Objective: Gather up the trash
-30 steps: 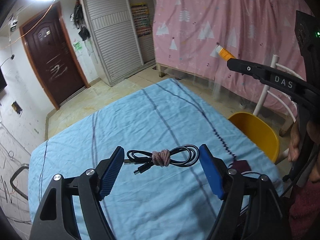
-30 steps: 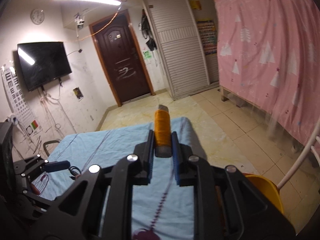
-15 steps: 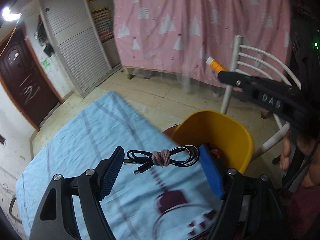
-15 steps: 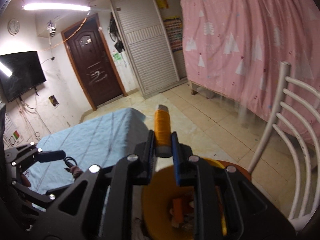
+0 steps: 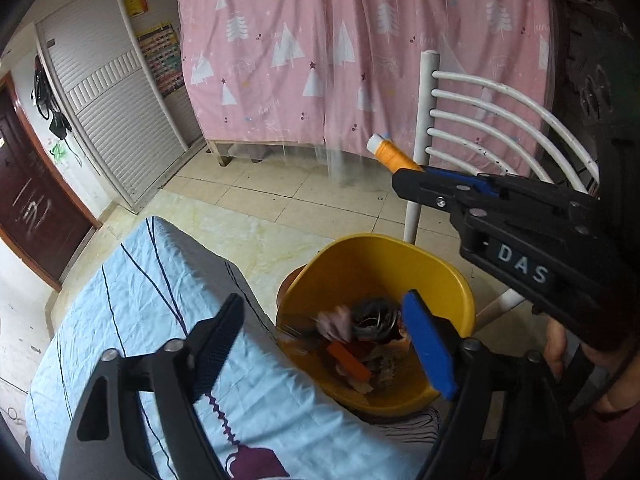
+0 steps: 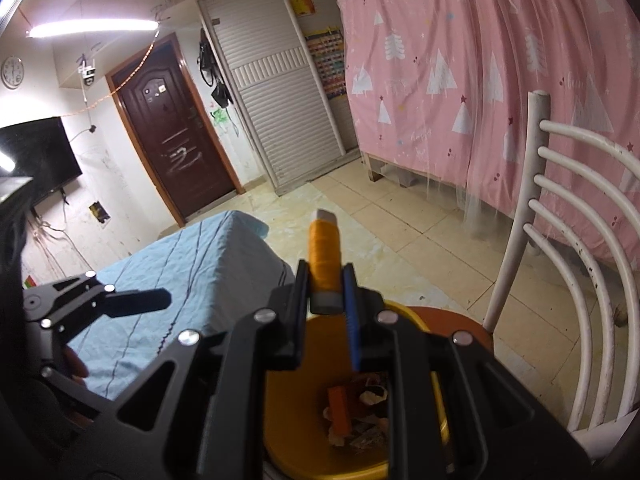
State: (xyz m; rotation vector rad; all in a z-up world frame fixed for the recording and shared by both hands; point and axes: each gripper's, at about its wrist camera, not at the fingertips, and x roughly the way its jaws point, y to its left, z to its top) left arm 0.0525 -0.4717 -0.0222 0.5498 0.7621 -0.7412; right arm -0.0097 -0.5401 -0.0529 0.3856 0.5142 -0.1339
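My left gripper (image 5: 324, 312) hangs over the yellow bin (image 5: 380, 256), its jaws opening. A coiled black cable with a pink tie (image 5: 360, 322) shows blurred between the blue pads, touching neither, down among the trash in the bin. My right gripper (image 6: 325, 280) is shut on an orange thread spool (image 6: 324, 256), held above the bin's (image 6: 288, 420) near rim. In the left wrist view that spool (image 5: 390, 154) sticks out past the right gripper's fingertips (image 5: 408, 180). An orange stick and scraps lie in the bin.
A table under a light blue cloth (image 5: 140, 320) sits left of the bin, its corner close to the rim. A white slatted chair (image 6: 560, 240) stands right of the bin, which rests on its brown seat (image 6: 452, 320). A pink curtain (image 5: 360, 60) hangs behind.
Both grippers swung from over the table to over the yellow bin. The left jaws widened and the cable left the pads and dropped into the bin. The right grip on the spool is unchanged.
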